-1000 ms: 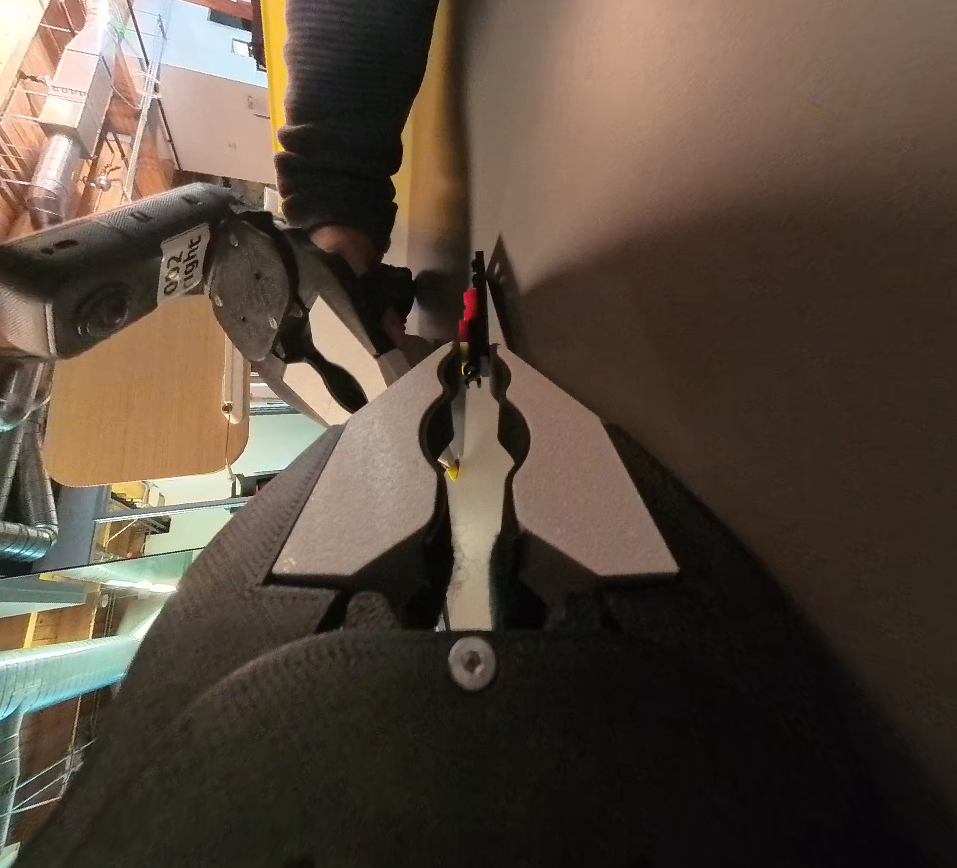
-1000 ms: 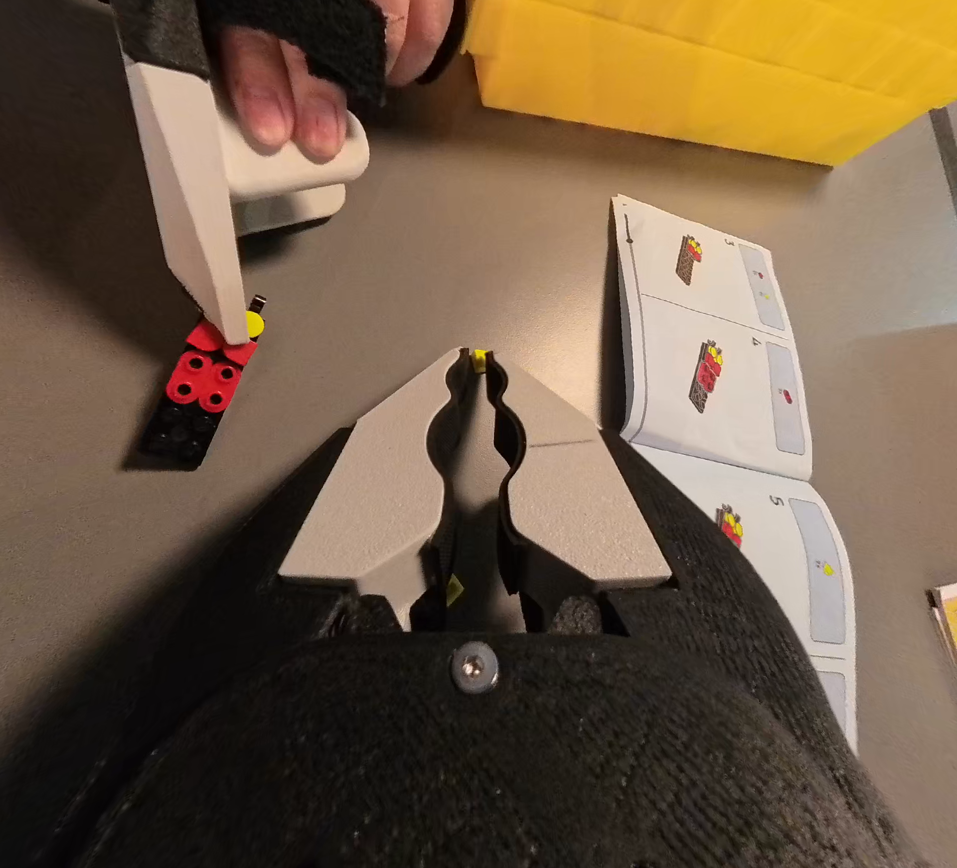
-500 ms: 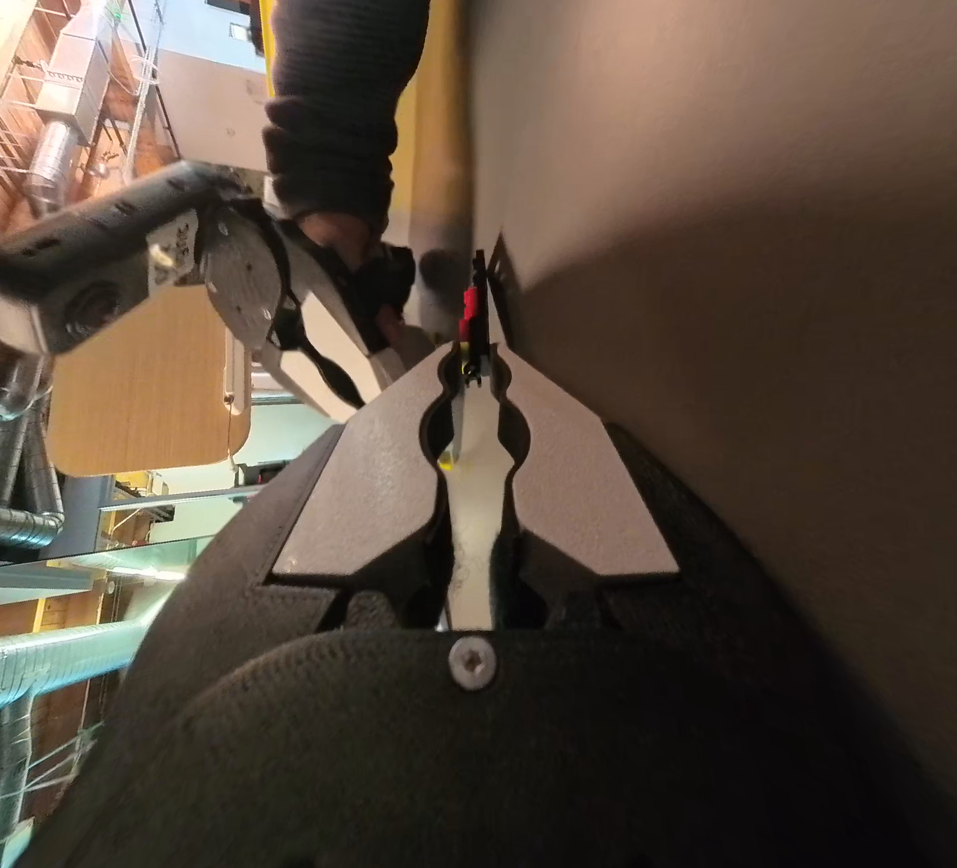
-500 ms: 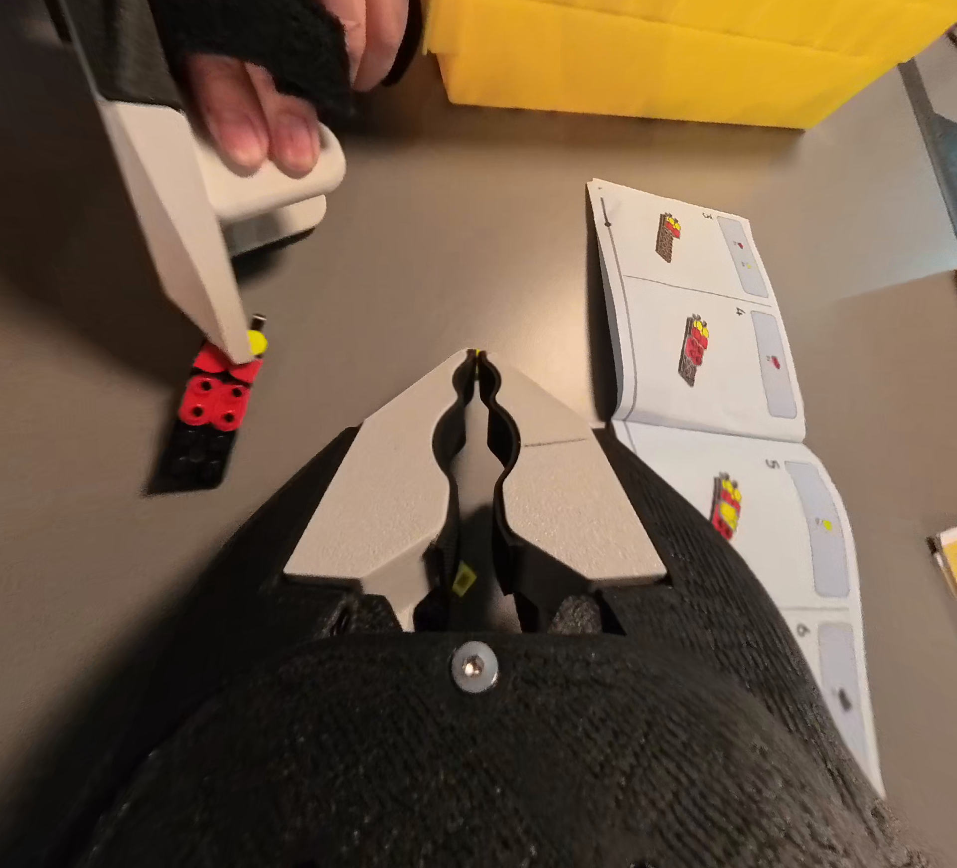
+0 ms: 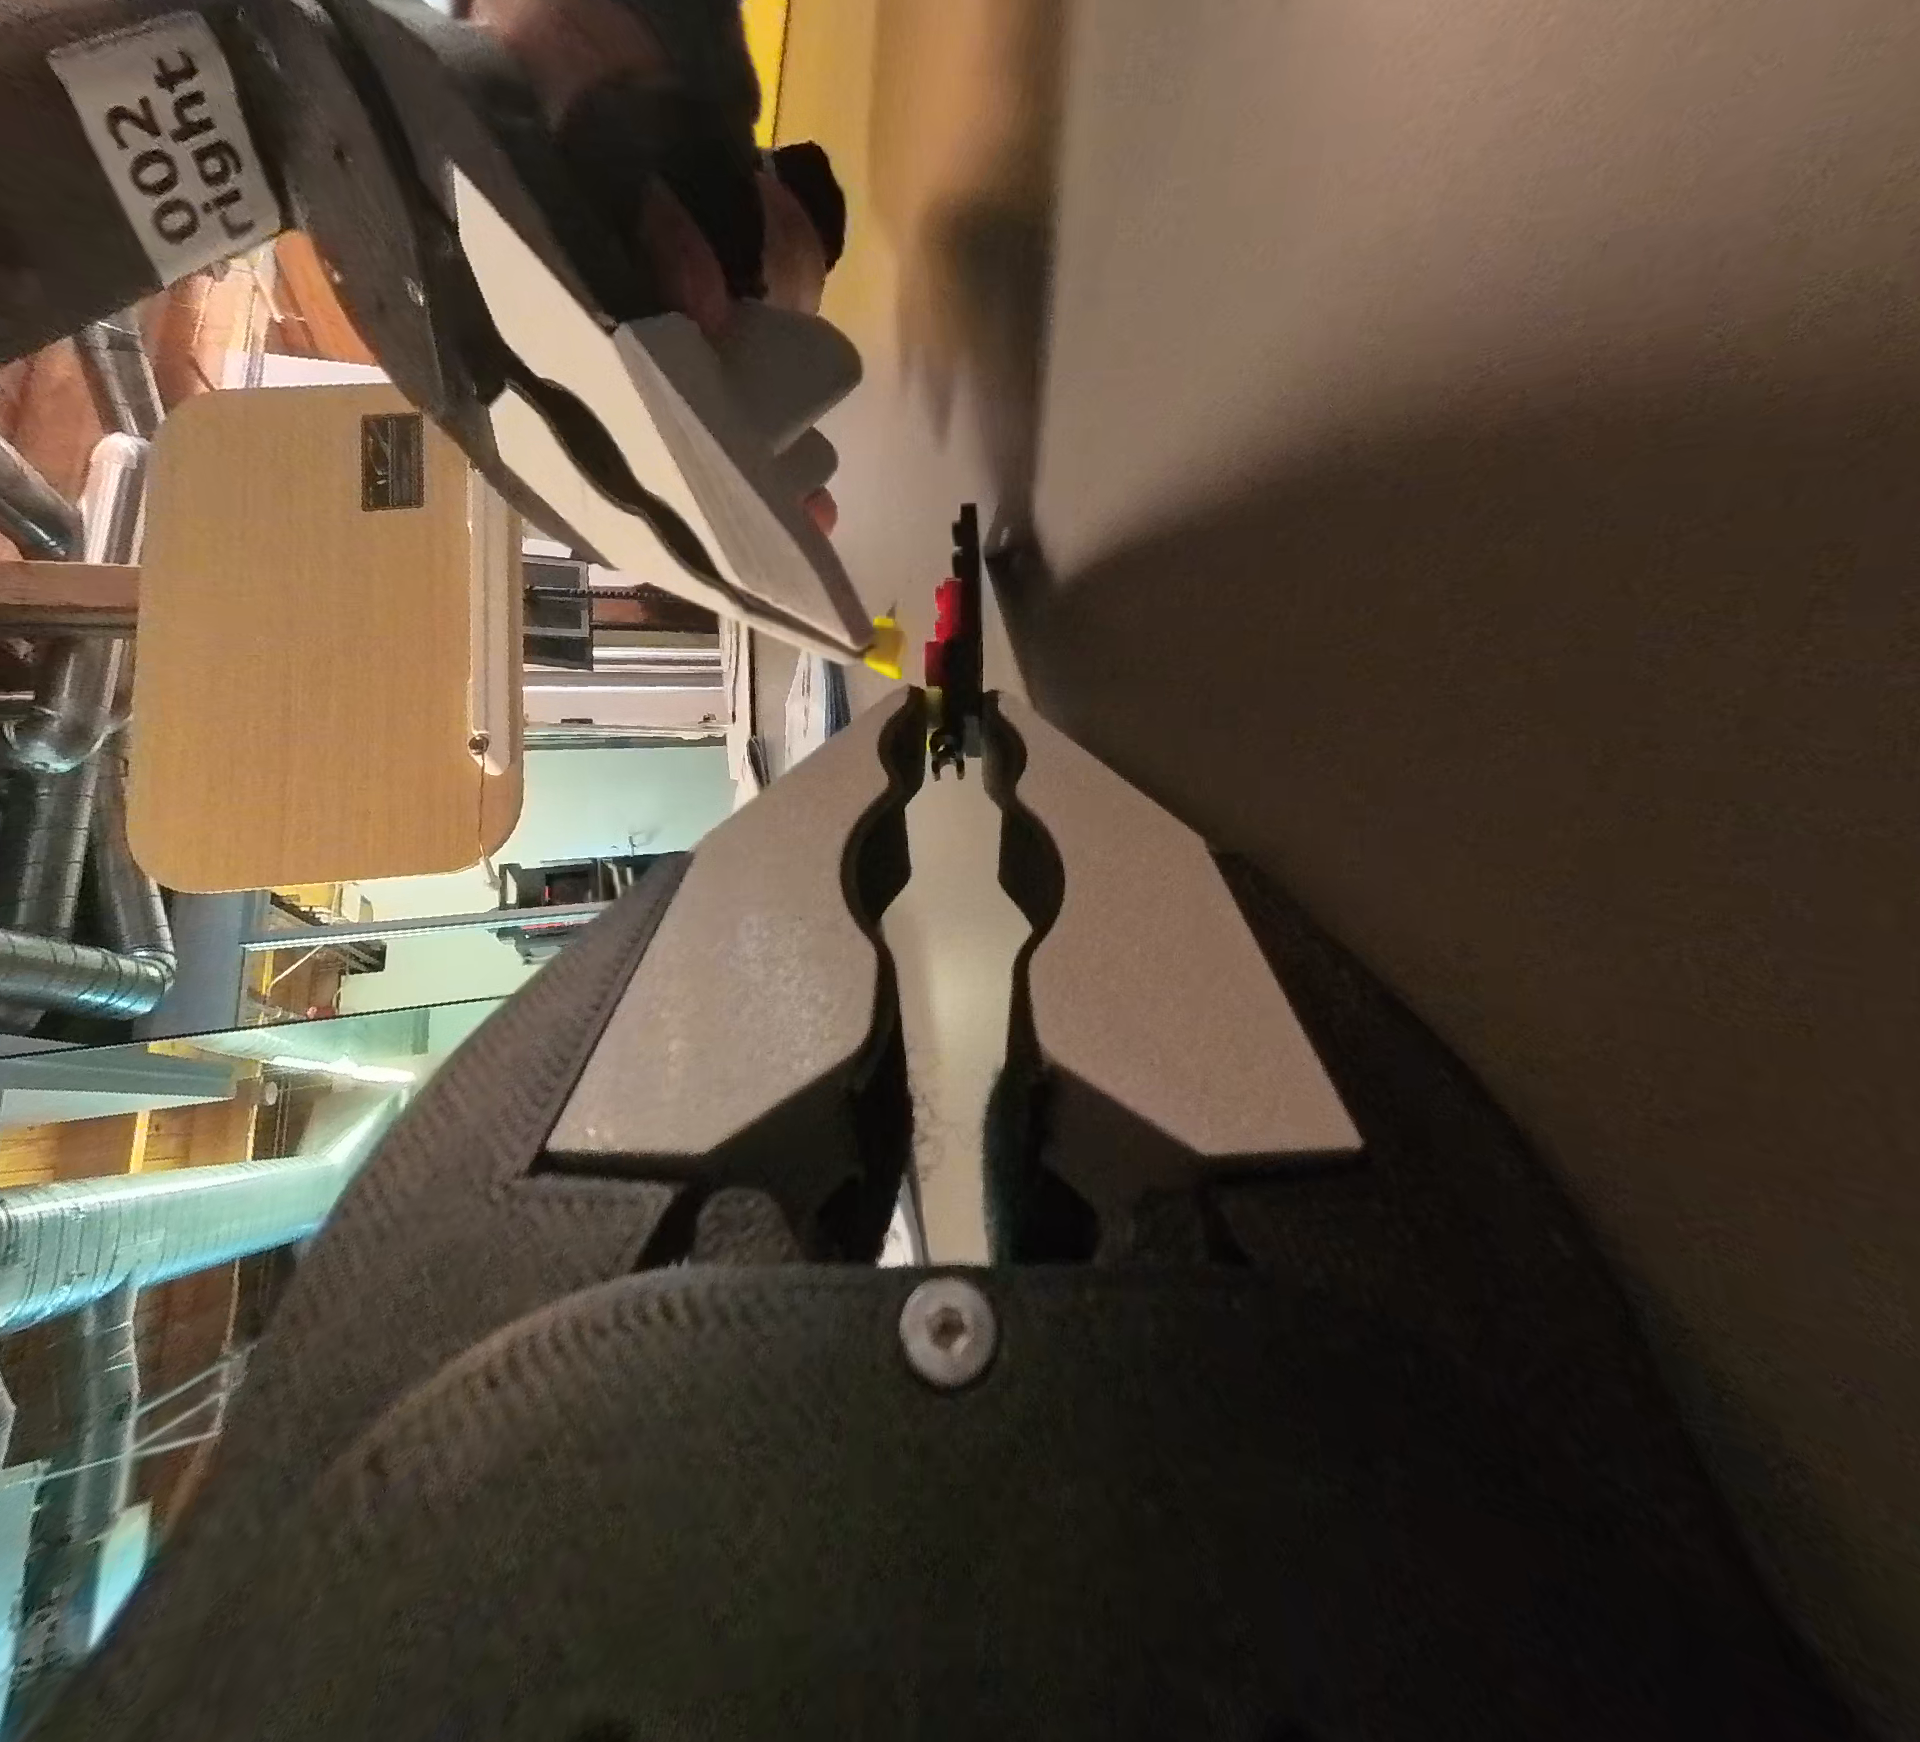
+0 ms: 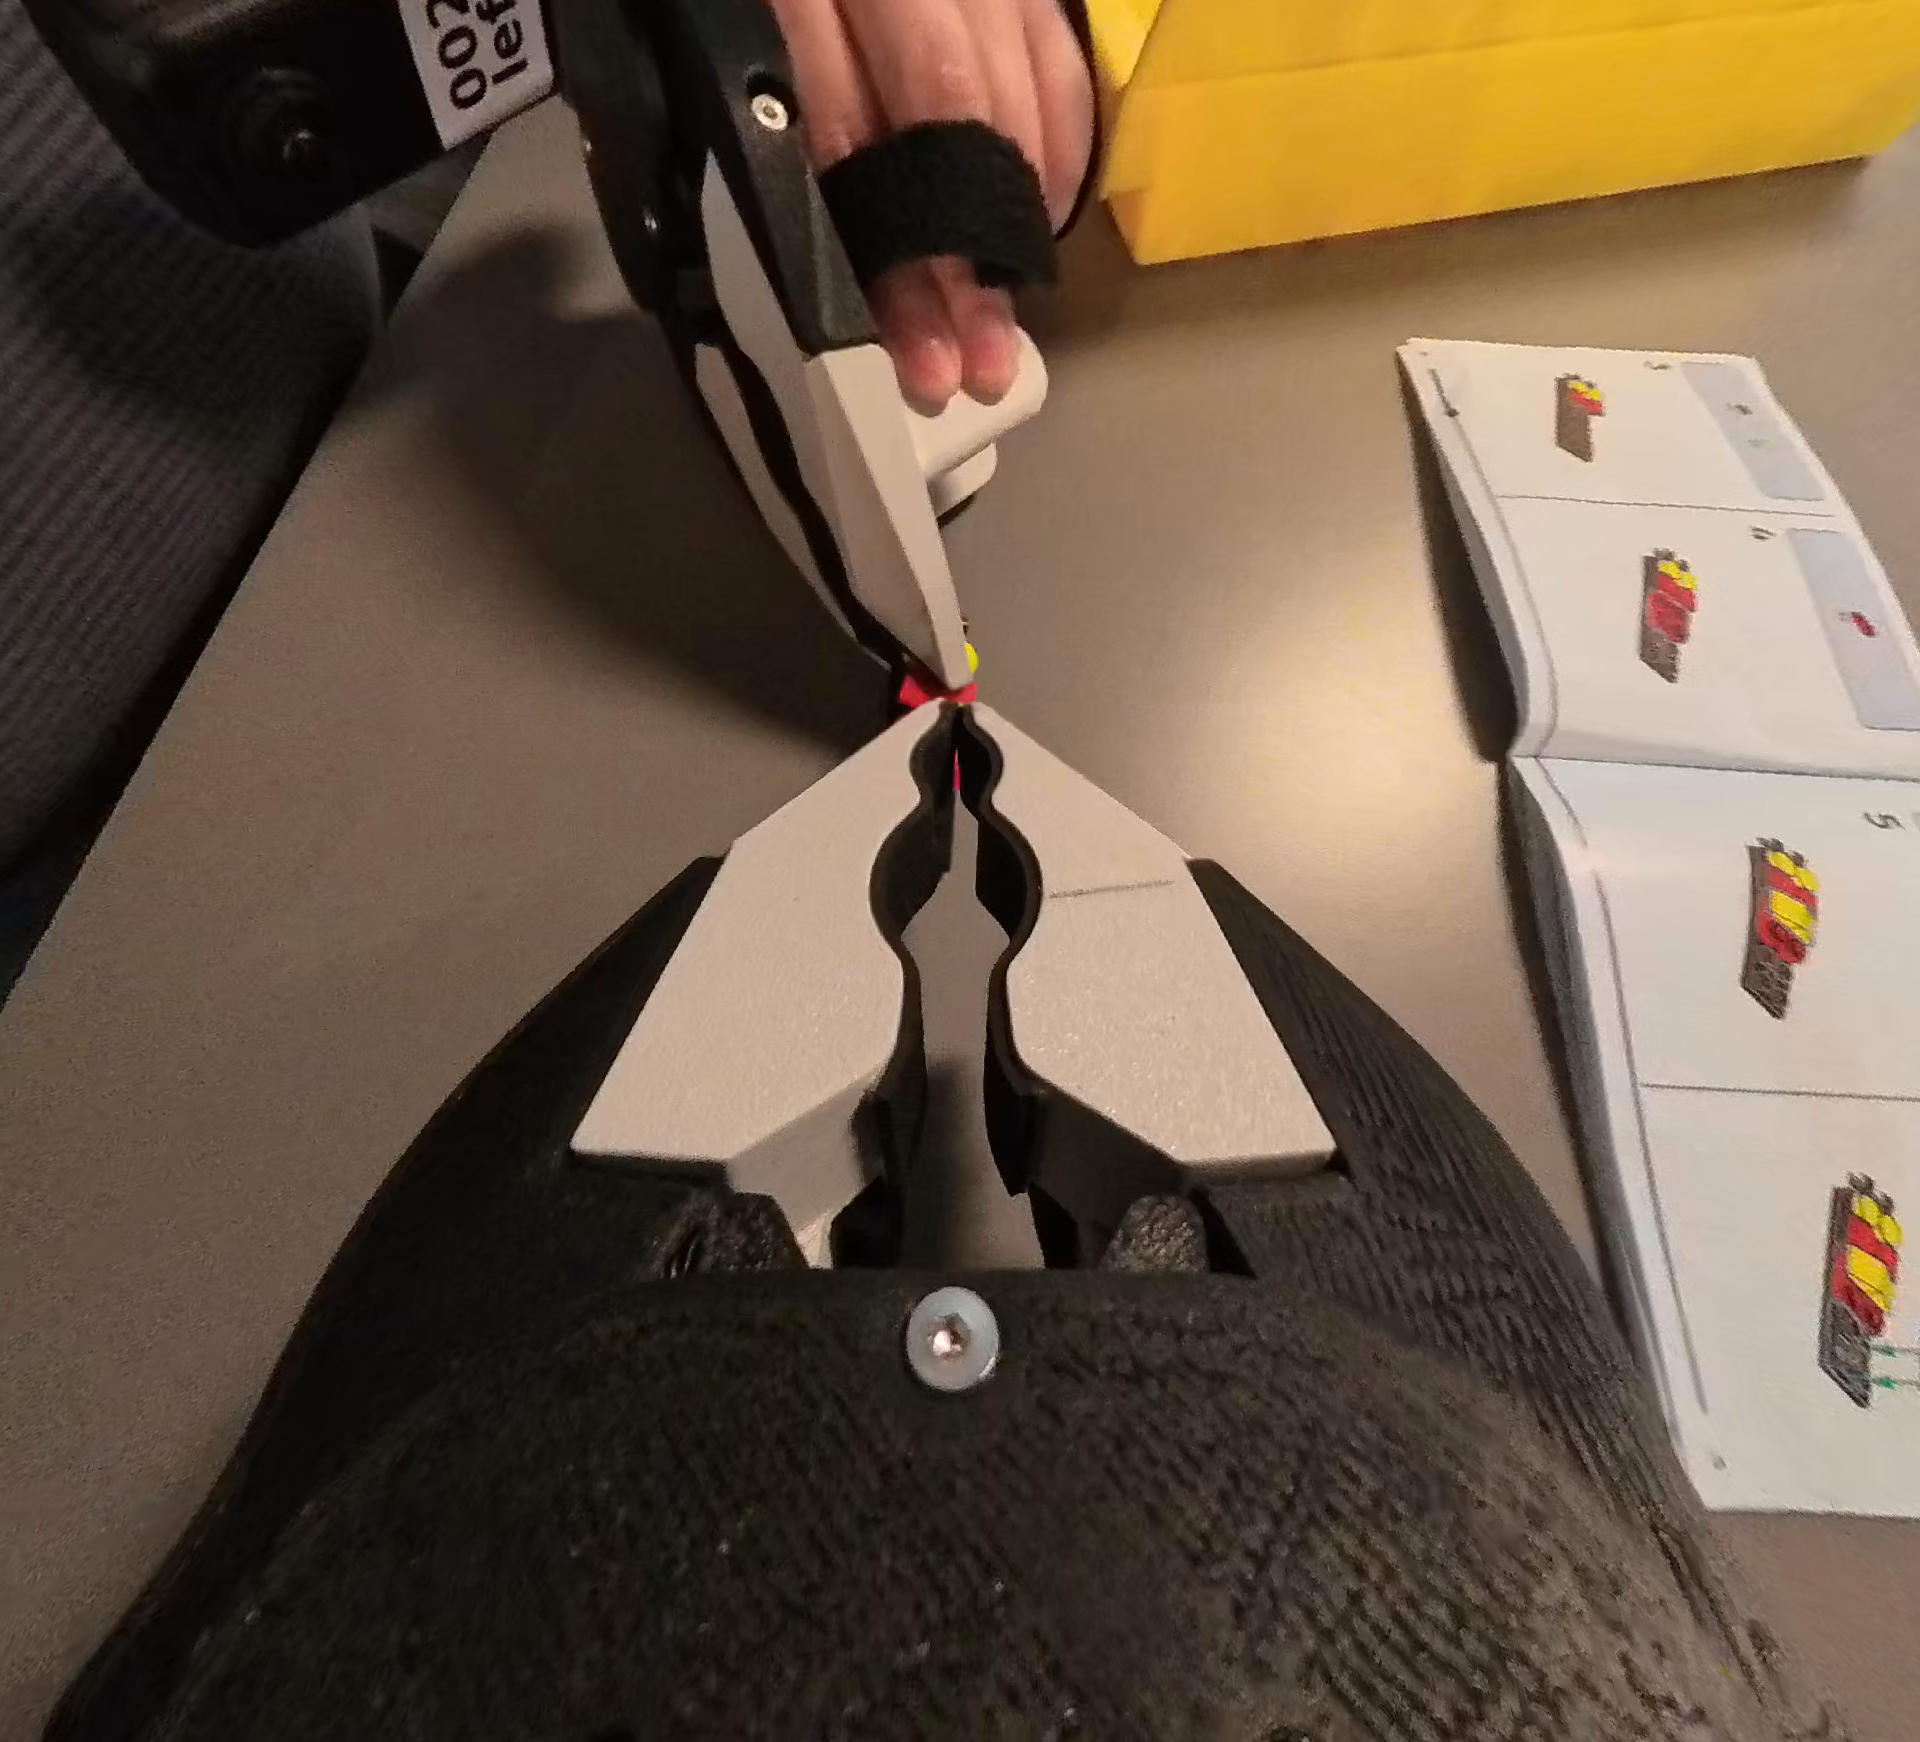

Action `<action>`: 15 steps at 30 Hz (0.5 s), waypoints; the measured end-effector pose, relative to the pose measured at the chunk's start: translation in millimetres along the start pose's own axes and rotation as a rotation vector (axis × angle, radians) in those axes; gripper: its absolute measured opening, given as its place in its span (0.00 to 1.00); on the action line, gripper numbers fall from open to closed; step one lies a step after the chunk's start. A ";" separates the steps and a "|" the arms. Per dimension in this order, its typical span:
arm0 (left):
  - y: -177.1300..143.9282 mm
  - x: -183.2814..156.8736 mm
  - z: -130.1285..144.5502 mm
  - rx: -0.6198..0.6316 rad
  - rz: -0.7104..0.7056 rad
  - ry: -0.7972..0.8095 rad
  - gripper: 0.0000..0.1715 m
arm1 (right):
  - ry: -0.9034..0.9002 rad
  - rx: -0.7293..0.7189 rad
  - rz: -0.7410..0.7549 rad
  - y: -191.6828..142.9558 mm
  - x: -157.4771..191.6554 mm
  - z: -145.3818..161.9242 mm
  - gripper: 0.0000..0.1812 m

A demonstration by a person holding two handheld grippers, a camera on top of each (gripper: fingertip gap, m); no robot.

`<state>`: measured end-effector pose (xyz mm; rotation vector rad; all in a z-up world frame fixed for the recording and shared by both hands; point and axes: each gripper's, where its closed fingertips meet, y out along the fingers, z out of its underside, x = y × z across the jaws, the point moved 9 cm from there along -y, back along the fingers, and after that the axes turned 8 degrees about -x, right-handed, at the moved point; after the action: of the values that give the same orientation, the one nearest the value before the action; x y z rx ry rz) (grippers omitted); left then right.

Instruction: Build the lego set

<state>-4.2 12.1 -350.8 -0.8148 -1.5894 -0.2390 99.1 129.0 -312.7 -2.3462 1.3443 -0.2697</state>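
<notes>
A black lego plate (image 5: 968, 570) with red bricks (image 5: 945, 612) lies flat on the grey table. My left gripper (image 5: 951, 705) is shut on the plate's near end, next to a small yellow stud there. My right gripper (image 6: 951, 721) is shut on a small yellow piece (image 5: 888, 655), seen in the left wrist view, and holds it just off the red bricks. In the right wrist view my own fingers hide most of the plate; only a bit of red brick (image 6: 920, 690) and the yellow stud (image 6: 971, 656) show beside the left gripper (image 6: 935, 669).
A yellow bin (image 6: 1455, 30) stands at the back of the table. An open instruction booklet (image 6: 1662, 757) lies to the right. The table's left edge (image 6: 312, 466) runs close by, with a person's grey clothing beyond it. The grippers are tip to tip, or close to it.
My right gripper has moved left with the yellow piece, from beside the booklet to right over the red bricks, tip to tip with the left gripper. The left gripper has kept its hold.
</notes>
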 end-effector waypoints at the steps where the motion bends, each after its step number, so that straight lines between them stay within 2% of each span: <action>1: -0.1 0.1 -0.1 -0.002 -0.002 0.004 0.06 | 0.000 0.013 -0.010 1.8 1.2 0.2 0.00; 11: -1.2 0.3 -0.5 -0.014 -0.026 0.041 0.06 | -0.003 0.030 -0.024 2.3 4.0 -0.8 0.00; 15: -1.4 1.1 -0.1 -0.003 -0.059 0.073 0.06 | -0.029 -0.024 -0.006 -5.6 6.4 -10.1 0.00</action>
<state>-5.0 11.4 -349.3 -0.7538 -1.5466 -0.3106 103.0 123.4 -301.5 -2.3652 1.3339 -0.2222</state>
